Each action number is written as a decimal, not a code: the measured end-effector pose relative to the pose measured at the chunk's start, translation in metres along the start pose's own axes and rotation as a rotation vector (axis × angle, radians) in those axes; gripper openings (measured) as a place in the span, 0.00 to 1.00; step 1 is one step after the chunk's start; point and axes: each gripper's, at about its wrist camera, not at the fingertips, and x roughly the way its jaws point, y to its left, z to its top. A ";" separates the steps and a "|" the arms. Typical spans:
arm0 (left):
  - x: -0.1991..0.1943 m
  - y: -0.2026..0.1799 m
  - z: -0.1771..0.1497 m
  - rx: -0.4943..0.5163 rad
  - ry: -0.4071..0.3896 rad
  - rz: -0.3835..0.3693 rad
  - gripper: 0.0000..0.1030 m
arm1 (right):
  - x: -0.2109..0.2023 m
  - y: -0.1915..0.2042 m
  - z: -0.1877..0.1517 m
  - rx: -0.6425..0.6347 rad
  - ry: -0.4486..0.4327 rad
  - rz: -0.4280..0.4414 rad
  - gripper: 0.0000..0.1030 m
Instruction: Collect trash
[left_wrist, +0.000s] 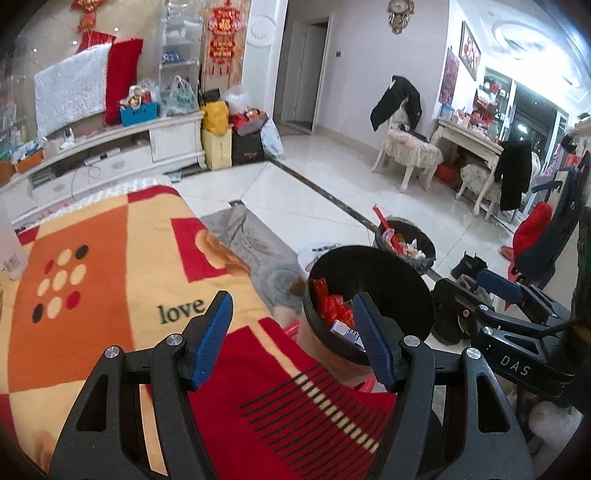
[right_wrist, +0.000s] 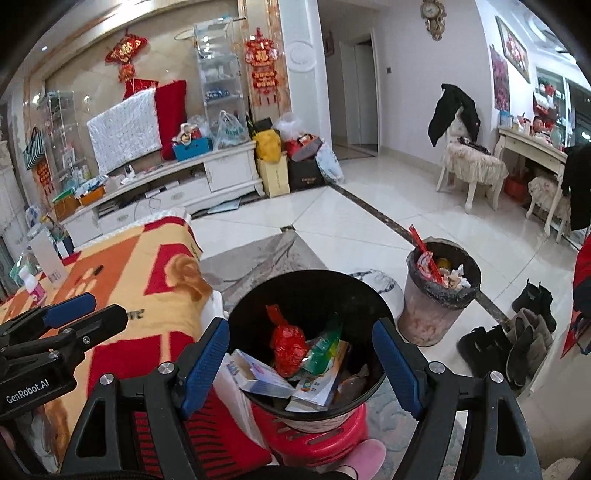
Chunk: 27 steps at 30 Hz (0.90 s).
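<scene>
A black bin (right_wrist: 310, 291) stands on a red stool (right_wrist: 314, 439) beside the blanket-covered table (right_wrist: 147, 295). It holds a red bag (right_wrist: 288, 347), a green wrapper (right_wrist: 325, 343) and small boxes (right_wrist: 258, 380). My right gripper (right_wrist: 301, 362) is open and empty, hovering over the bin's near rim. My left gripper (left_wrist: 295, 332) is open and empty above the blanket's (left_wrist: 110, 277) right edge, with the bin (left_wrist: 373, 273) just right of it. Each gripper shows in the other's view: the right one (left_wrist: 517, 306) and the left one (right_wrist: 66, 317).
A second, fuller bin (right_wrist: 439, 295) stands on the tiled floor further right, with boots (right_wrist: 517, 339) beside it. A small bottle (right_wrist: 33, 288) and white carton (right_wrist: 50, 258) stand on the table's far left. A TV cabinet (right_wrist: 166, 184) and chairs (right_wrist: 472, 166) line the walls.
</scene>
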 end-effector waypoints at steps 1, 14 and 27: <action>-0.005 0.001 -0.001 0.000 -0.010 0.001 0.65 | -0.005 0.002 -0.001 0.005 -0.013 0.000 0.75; -0.033 0.014 -0.008 -0.018 -0.056 0.005 0.64 | -0.045 0.020 0.007 0.007 -0.107 -0.028 0.84; -0.040 0.006 -0.011 0.028 -0.087 0.007 0.65 | -0.050 0.030 0.006 0.000 -0.113 -0.025 0.84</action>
